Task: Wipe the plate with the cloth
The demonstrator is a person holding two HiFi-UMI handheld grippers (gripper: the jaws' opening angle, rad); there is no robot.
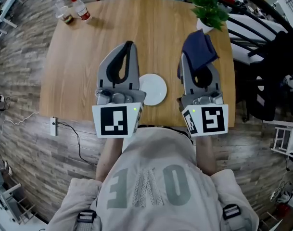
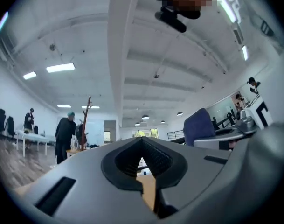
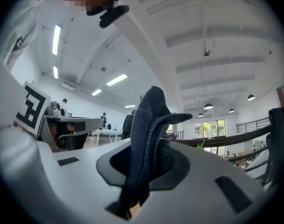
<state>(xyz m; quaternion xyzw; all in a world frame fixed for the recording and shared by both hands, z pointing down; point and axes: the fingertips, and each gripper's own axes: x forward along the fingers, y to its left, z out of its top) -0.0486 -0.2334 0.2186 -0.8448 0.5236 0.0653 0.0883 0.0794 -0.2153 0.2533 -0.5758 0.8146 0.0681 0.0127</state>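
A white plate (image 1: 153, 89) lies on the wooden table (image 1: 88, 57) near its front edge, between my two grippers and below them. My left gripper (image 1: 129, 45) is held up level, shut, with nothing between its jaws; in the left gripper view (image 2: 142, 169) its jaws meet and look out across the room. My right gripper (image 1: 197, 57) is also raised and is shut on a dark blue cloth (image 1: 198, 50). In the right gripper view the cloth (image 3: 146, 139) stands up out of the closed jaws and droops over.
A potted green plant (image 1: 210, 8) stands at the table's far right. Two small bottles (image 1: 74, 9) sit at the far left corner. A cable and small device (image 1: 53, 125) lie on the floor at the left. Chairs and racks crowd the right side.
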